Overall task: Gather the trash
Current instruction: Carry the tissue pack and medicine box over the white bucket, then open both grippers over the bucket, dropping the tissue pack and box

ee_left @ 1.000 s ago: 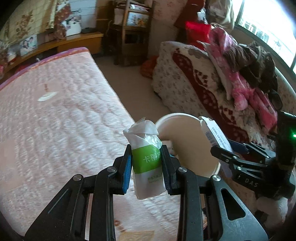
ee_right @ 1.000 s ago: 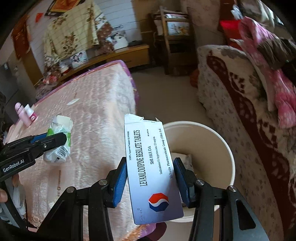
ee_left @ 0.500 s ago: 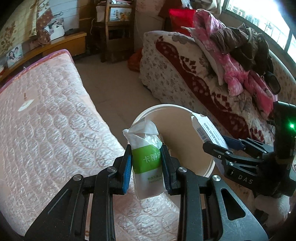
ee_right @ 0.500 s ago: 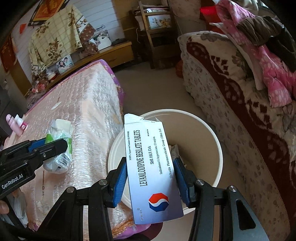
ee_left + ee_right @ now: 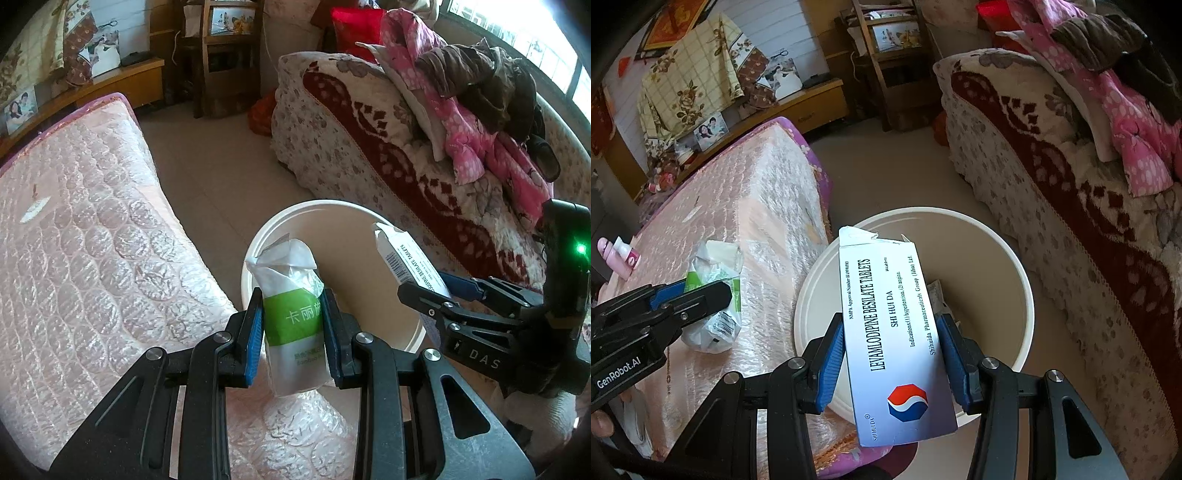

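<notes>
Open floor (image 5: 207,177) between mattress (image 5: 92,236) edge and sofa (image 5: 369,147); white bucket (image 5: 1015,266) rim below. Left gripper (image 5: 292,328) clamped on tissue pack (image 5: 291,317); right gripper (image 5: 894,363) clamped on tablet box (image 5: 897,332).

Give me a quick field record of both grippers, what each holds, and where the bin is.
left gripper: shut on tissue pack, green and white
right gripper: shut on tablet box, top flap torn open
bin: white, open, on the floor between mattress and sofa
bin contents: some crumpled wrapping at the bottom
items released: neither yet
</notes>
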